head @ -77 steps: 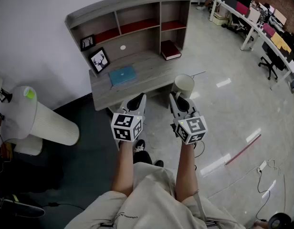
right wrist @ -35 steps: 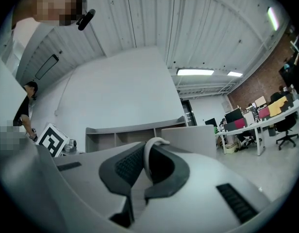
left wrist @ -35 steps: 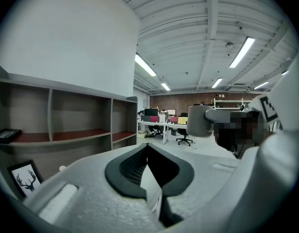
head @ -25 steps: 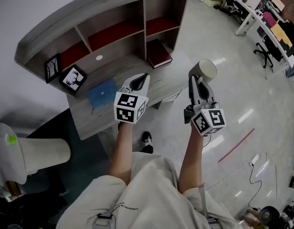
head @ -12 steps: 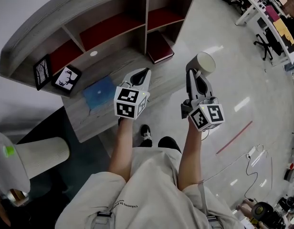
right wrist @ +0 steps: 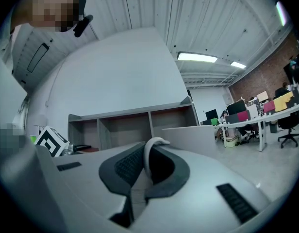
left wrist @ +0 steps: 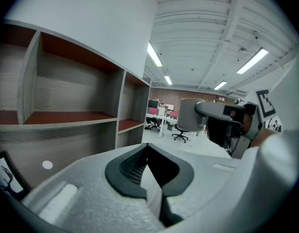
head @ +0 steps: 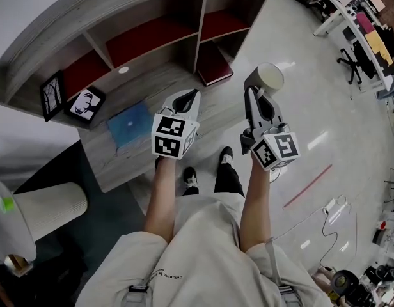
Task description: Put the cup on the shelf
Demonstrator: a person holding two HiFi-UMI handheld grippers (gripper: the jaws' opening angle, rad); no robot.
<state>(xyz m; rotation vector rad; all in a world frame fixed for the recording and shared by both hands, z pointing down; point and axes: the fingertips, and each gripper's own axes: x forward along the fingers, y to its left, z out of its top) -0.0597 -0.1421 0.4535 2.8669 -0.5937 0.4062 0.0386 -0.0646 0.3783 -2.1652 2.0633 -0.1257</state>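
A beige cup (head: pixel 266 77) hangs over the floor just right of the grey desk-shelf (head: pixel 69 18). My right gripper (head: pixel 255 92) is shut on its handle. In the right gripper view the white handle loop (right wrist: pixel 150 152) sits between the pads, with the cup's wall (right wrist: pixel 198 132) behind it. My left gripper (head: pixel 191 96) is shut with nothing in it, above the desk top (head: pixel 178 82). In the left gripper view, that gripper (left wrist: pixel 148 152) faces the red-lined shelf boards (left wrist: pixel 62 116), and the cup (left wrist: pixel 190 120) shows to the right.
On the desk lie a blue notebook (head: pixel 129 123), a dark red book (head: pixel 213 62), two picture frames (head: pixel 87 102) and a small white disc (head: pixel 123 70). A white ribbed cylinder (head: pixel 50 206) stands at lower left. Office tables and chairs (head: pixel 354 24) fill the far right.
The person has stepped closer, so the shelf now fills the top of the head view. The right gripper has carried the cup up and slightly left, towards the shelf's right end.
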